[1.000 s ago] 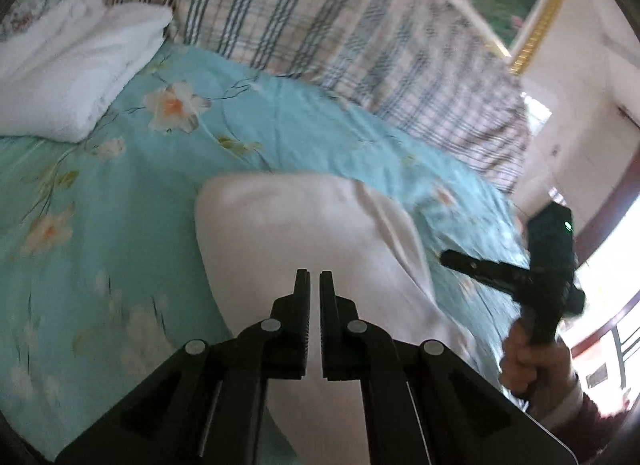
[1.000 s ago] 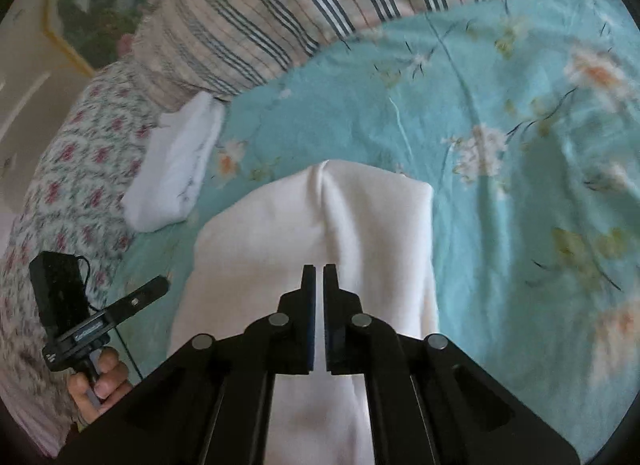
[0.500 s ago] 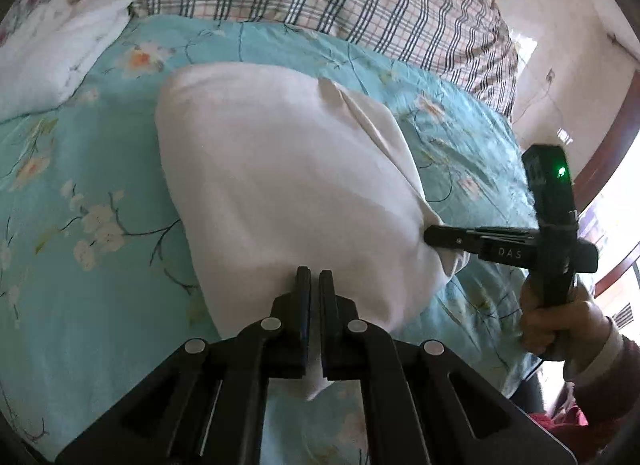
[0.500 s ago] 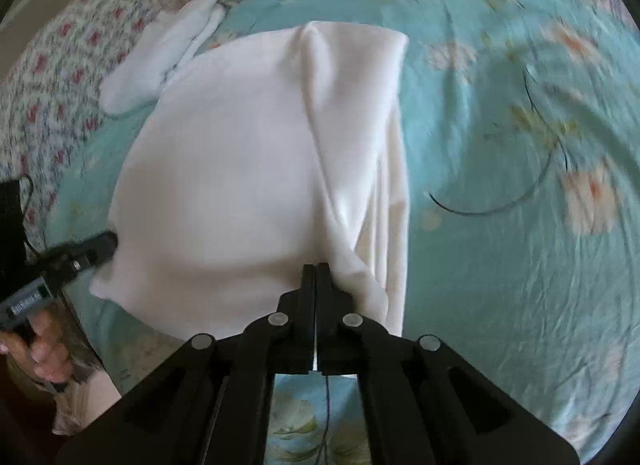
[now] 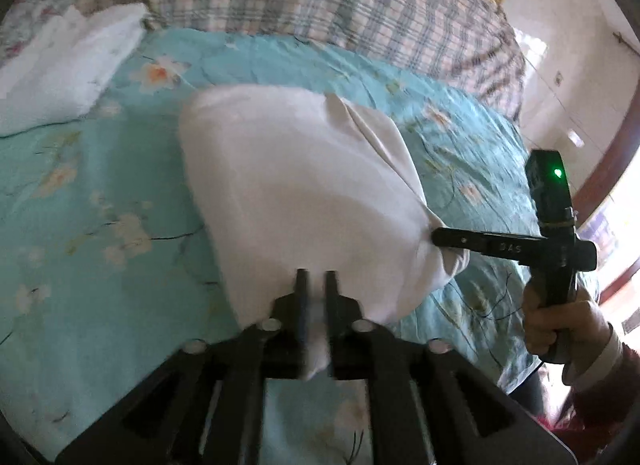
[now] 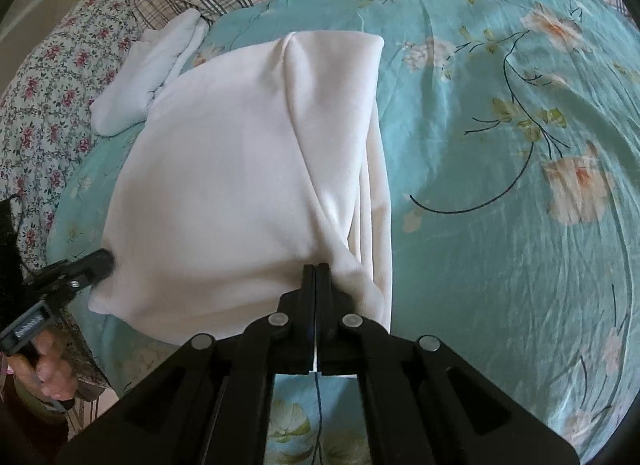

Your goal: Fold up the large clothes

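- Since the earlier frames, both grippers have come down toward the bed, and the white garment (image 6: 240, 169), then hanging in front of the cameras, now lies spread flat on the sheet.
- Left gripper (image 5: 315, 285): its jaws have just been opening; they stand slightly apart, with a corner of the white garment (image 5: 296, 193) lying loosely between them at 6 o'clock of the left wrist view. This part of the view is blurred, so contact with the pads cannot be judged.
- Right gripper (image 6: 316, 271): jaws drawn together and clamped on the near right corner of the garment, whose cloth bunches into folds running toward 12 o'clock.
- In the left wrist view, the right gripper (image 5: 440, 236) enters from 3 o'clock, pinching the garment's corner; a hand (image 5: 560, 325) with a sleeve cuff grips its handle, and a green light (image 5: 557, 173) glows on its body.
- In the right wrist view, the left gripper (image 6: 96, 263) sits at 9 o'clock against the garment's near left corner, with a hand (image 6: 44, 365) below it.
- Turquoise floral bedsheet (image 6: 500, 185): lies under the garment and fills the field from 1 to 5 o'clock.
- Folded white cloth (image 6: 148, 69): lies at 10 o'clock, just beyond the garment's far left edge.
- Plaid bedding (image 5: 320, 1): runs across the 12 o'clock edge.
- Floral-print bedding (image 6: 52, 97): borders the sheet at 9 to 10 o'clock.
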Tool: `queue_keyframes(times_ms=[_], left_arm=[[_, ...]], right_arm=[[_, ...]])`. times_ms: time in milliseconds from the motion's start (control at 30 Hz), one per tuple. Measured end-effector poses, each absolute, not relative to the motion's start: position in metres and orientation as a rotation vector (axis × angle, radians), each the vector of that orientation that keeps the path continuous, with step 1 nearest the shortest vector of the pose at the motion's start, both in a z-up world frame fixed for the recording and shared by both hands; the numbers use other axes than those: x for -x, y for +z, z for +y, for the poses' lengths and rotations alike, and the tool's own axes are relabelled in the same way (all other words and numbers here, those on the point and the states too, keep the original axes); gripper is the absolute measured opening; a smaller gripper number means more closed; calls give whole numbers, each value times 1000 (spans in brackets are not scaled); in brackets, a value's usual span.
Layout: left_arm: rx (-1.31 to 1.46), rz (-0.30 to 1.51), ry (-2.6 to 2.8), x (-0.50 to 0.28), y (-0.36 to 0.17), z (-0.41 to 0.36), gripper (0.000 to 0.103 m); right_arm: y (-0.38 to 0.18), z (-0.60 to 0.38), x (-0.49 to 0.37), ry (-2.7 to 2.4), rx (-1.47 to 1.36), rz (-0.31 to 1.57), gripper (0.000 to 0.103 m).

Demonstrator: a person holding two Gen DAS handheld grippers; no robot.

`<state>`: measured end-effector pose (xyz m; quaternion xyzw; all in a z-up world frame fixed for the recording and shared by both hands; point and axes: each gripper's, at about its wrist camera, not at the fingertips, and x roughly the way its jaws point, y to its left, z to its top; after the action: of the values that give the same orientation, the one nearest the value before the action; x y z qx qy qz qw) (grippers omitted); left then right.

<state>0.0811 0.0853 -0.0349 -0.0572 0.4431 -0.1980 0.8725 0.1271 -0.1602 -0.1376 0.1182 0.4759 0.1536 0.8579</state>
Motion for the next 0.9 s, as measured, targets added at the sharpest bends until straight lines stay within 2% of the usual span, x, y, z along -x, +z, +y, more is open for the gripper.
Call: queue_keyframes(times_ms=[33,67,133,167,200,267,600,667,700,767,800,900], left_arm=[[129,917,-382,-78,-30,92,50],[140,912,-344,-76,-28,98,64],[189,930,-319,-76,-30,108,64],[211,939,-326,-77,-33,110,64],[234,953,-332,-79,-36,112,64],[252,974,-341,-82,-41,111,64],[397,1069,-396,-99,-76,114,65],[418,1071,-402,-102,-79,115,62],[418,1068,-402,-102,-79,113,60],[382,1051,-398,-102,-71,103,55],[361,1039,-398,-101,-66,99,55],[267,1039,-377,-100,-62,81,55]], right_arm=[[-131,-163,-124,326,-270,987,0],[-125,-163,-122,321,-272,967,3],[-110,-167,-119,296,-260,916,4],[-106,-168,-120,292,-260,903,14],[-104,-170,-121,292,-261,893,31],[-104,-170,-127,284,-254,892,46],[-132,-162,-158,311,-325,981,46],[-136,-160,-161,323,-328,989,44],[-138,-158,-162,334,-330,992,32],[-134,-158,-162,330,-320,979,16],[-128,-162,-160,339,-337,956,12],[-110,-175,-152,311,-342,885,11]])
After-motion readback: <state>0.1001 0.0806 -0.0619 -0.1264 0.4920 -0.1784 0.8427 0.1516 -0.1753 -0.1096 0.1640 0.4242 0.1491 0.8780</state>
